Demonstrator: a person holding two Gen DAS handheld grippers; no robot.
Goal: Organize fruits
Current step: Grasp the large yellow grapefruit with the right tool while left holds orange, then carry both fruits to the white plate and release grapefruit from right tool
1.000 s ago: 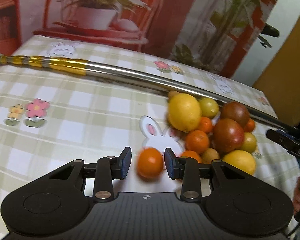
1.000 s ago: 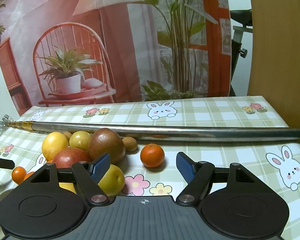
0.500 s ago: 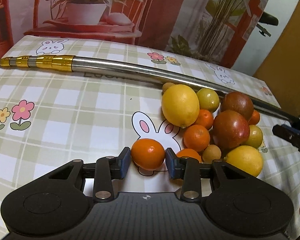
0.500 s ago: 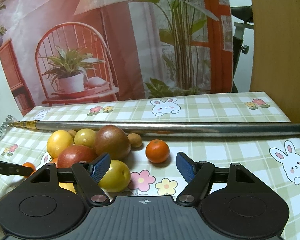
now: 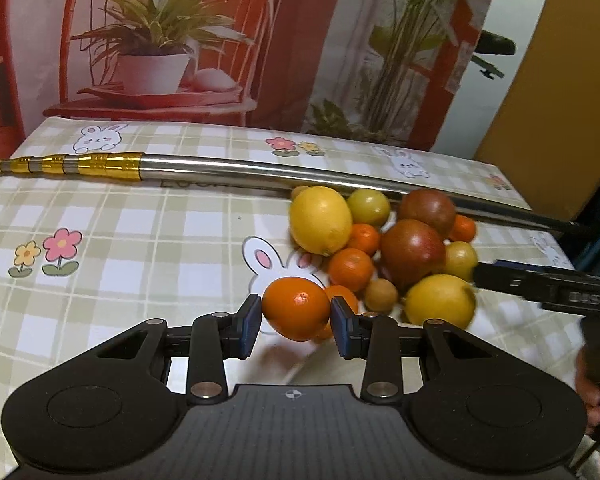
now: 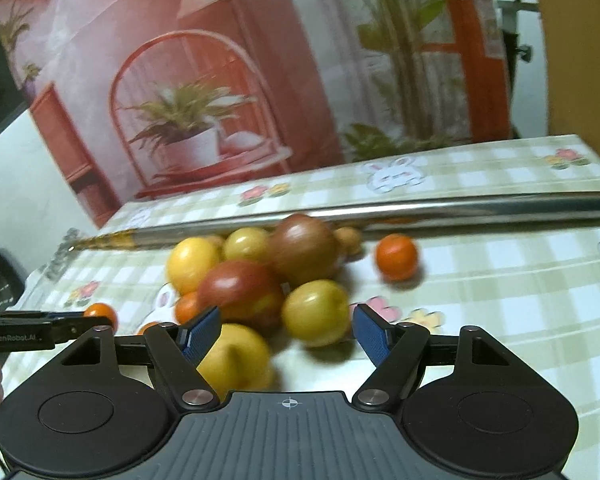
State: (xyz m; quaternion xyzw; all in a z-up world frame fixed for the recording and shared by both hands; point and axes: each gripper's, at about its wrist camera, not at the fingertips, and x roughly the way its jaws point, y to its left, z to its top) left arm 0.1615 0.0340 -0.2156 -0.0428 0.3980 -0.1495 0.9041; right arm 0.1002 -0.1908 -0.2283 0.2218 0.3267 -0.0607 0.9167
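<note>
My left gripper [image 5: 294,322] is shut on an orange mandarin [image 5: 296,308], held just above the checked tablecloth at the near-left edge of the fruit pile [image 5: 380,248]. The pile has lemons, red-brown fruits, yellow-green fruits, mandarins and a small brown fruit. In the right wrist view my right gripper [image 6: 286,330] stands open over the pile's near side. A yellow-green fruit [image 6: 315,312] shows between its blue pads without touching them, and a lemon [image 6: 236,356] lies under the left finger. A lone mandarin [image 6: 396,256] sits to the right of the pile.
A long metal pole [image 5: 260,172] with a gold end lies across the table behind the fruit. A printed backdrop stands at the table's far edge. The right gripper's body [image 5: 540,286] reaches in from the right in the left wrist view.
The left gripper has risen a little with the mandarin in it, now off the cloth. The right gripper has tipped and come closer to the pile, and its view is blurred.
</note>
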